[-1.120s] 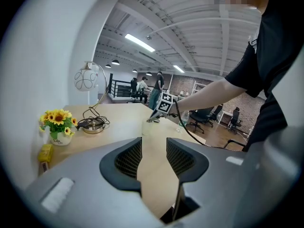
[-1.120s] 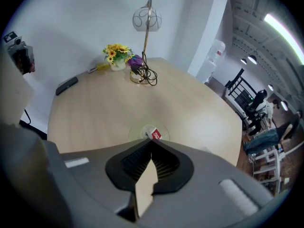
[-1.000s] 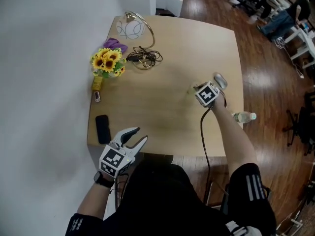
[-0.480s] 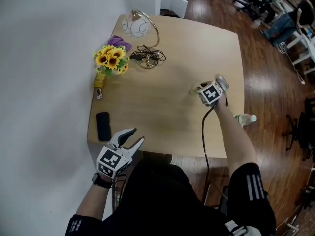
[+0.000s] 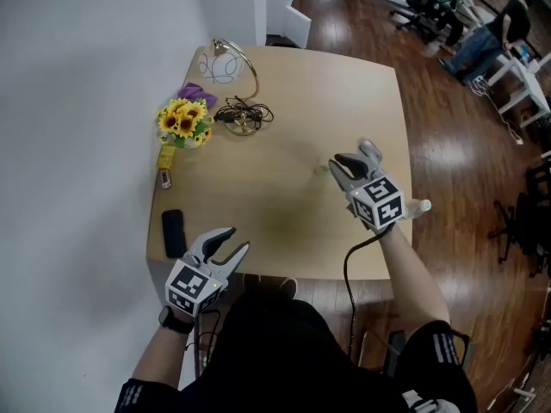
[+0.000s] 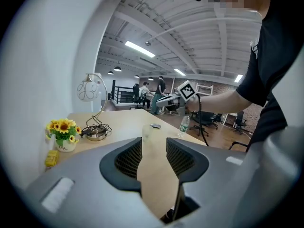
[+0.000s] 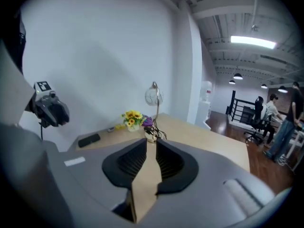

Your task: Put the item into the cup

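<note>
A small clear cup (image 6: 147, 133) stands on the wooden table (image 5: 284, 136), faintly visible in the head view just left of my right gripper (image 5: 353, 158). Beyond it lies a small dark flat item (image 6: 155, 126). The right gripper hovers above the table's right side with its jaws apart and closing, and nothing is between them (image 7: 151, 148). My left gripper (image 5: 235, 238) hangs open and empty off the table's near-left corner, pointing at the cup (image 6: 154, 145). In the head view I cannot separate the item from the right gripper's fingers.
A sunflower pot (image 5: 183, 121), a yellow box (image 5: 165, 156), a curved lamp (image 5: 225, 64) and a cable bundle (image 5: 239, 114) sit along the left and far side. A black phone (image 5: 173, 232) lies near the left corner. A water bottle (image 6: 184, 123) stands by the right edge.
The right gripper has drawn back from the spot near the right edge towards the person and risen, and its jaws have parted. The left gripper has barely moved.
</note>
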The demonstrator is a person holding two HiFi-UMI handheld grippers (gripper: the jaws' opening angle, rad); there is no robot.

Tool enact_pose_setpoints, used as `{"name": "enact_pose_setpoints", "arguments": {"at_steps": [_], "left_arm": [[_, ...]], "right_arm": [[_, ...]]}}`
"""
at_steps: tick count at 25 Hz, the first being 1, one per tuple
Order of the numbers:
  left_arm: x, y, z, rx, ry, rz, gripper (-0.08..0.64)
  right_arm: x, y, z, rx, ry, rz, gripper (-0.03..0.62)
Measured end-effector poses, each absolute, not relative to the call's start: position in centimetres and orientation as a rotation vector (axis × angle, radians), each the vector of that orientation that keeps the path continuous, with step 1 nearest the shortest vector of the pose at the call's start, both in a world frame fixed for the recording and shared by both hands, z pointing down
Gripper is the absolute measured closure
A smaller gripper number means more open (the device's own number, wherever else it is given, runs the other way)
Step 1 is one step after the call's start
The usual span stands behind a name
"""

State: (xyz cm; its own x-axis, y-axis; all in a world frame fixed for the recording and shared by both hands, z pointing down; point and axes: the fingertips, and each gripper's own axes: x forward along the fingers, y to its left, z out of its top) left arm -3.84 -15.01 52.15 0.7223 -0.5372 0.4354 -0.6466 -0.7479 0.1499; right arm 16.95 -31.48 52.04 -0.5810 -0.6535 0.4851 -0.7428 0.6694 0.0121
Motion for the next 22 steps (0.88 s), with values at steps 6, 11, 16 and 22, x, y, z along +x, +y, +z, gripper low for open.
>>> {"name": "enact_pose_setpoints", "arguments": {"at_steps": [6, 11, 16, 22], "left_arm": [[-1.6, -13.3, 49.3, 2.681, -0.964, 0.469, 0.405], [-0.4, -10.6, 48.3, 2.683, -0.963, 0.473, 0.405], [-0.7, -7.9, 48.2, 2.678, -0.936, 0.489, 0.405], [-1.8, -3.4, 47.5, 2.726, -0.871, 0.466, 0.405]], "right_arm": [[15.8, -22.7, 45.9, 1.042, -2.662, 0.329, 0.584], [15.1, -16.1, 43.9, 1.004, -2.773, 0.379, 0.584], [13.7, -9.8, 44.3, 0.969, -2.840, 0.515, 0.584], [11.4, -2.6, 45.4, 1.008, -2.833, 0.615, 0.584]]}}
